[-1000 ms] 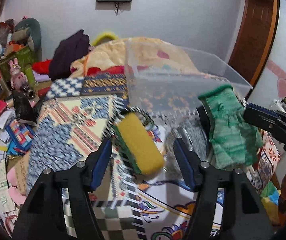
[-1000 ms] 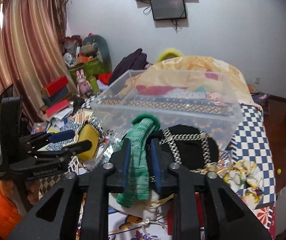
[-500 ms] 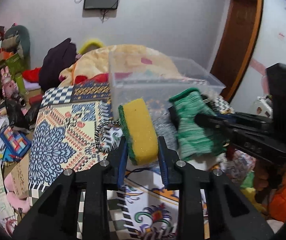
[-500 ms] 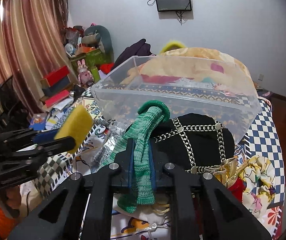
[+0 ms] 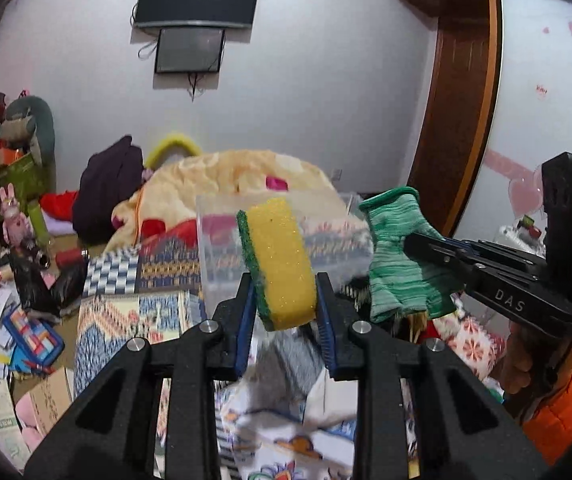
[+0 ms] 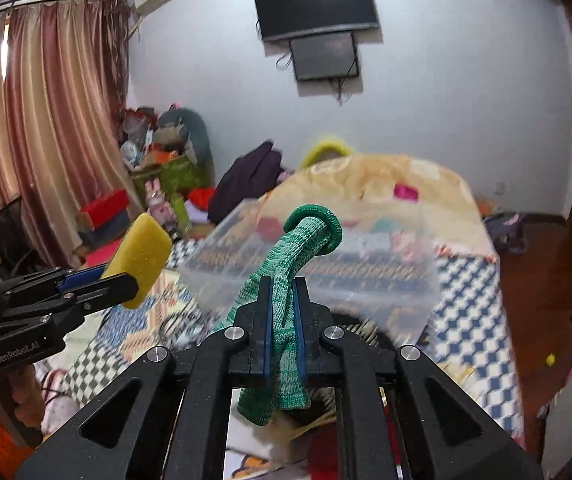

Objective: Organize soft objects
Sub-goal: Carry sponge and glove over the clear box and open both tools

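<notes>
My left gripper (image 5: 284,304) is shut on a yellow sponge (image 5: 280,264) with a green scouring side and holds it up in the air. It also shows in the right wrist view, where the sponge (image 6: 140,258) is at the left. My right gripper (image 6: 282,312) is shut on a green knitted glove (image 6: 286,300) that hangs down between the pads. The glove (image 5: 402,268) is to the right of the sponge in the left wrist view. A clear plastic bin (image 6: 398,276) stands on the bed just beyond both grippers and shows in the left wrist view (image 5: 222,256) too.
The patterned bedspread (image 5: 126,320) holds a heaped yellow blanket (image 5: 222,176) behind the bin. A black item with chains lies under the right gripper. Boxes, toys and papers (image 5: 2,300) clutter the floor at the left. A wooden door frame (image 5: 454,120) is at the right.
Both grippers have risen with the sponge and the glove. The left gripper closed on the sponge a second ago. The bin now sits lower and nearer in both views.
</notes>
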Demonstrator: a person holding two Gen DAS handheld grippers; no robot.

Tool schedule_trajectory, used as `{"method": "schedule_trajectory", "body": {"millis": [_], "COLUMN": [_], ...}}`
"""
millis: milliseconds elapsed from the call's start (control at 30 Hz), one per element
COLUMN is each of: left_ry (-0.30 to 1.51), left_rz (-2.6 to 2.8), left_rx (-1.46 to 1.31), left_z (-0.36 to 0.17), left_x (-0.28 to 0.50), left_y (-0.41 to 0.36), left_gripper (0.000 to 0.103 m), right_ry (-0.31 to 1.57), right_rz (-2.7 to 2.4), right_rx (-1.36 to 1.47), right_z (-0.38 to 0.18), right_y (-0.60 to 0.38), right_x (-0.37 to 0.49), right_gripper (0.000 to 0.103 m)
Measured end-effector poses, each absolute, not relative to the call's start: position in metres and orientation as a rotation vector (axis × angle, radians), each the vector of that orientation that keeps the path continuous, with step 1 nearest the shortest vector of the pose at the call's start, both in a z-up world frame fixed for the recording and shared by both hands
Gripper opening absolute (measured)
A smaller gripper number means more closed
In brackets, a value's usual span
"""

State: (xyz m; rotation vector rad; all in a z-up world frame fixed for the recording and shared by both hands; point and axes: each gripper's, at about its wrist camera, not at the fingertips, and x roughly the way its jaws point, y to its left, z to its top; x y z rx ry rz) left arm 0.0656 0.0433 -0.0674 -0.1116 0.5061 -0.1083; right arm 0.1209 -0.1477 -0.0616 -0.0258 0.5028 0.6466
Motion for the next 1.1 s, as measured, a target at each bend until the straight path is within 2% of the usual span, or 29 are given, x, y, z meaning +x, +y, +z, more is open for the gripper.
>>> {"method": "schedule_trajectory", "body": {"millis": [500, 1100], "left_ry": [0.496, 0.735], "left_rz": [-0.085, -0.061], "left_rx": [-0.087, -0.067], "left_z": [-0.059, -0.120], "left_x": [0.139, 0.217], "left_y": [0.041, 0.041], "left_gripper": [0.029, 0.029], "right_ry": [0.435, 0.648], "right_rz": [0.543, 0.500], "right_rx": [-0.052, -0.185], "right_z": [-0.043, -0.087], "right_y": [-0.139, -0.114], "right_x": [0.161, 0.209], "right_gripper": [0.008, 0.008]}}
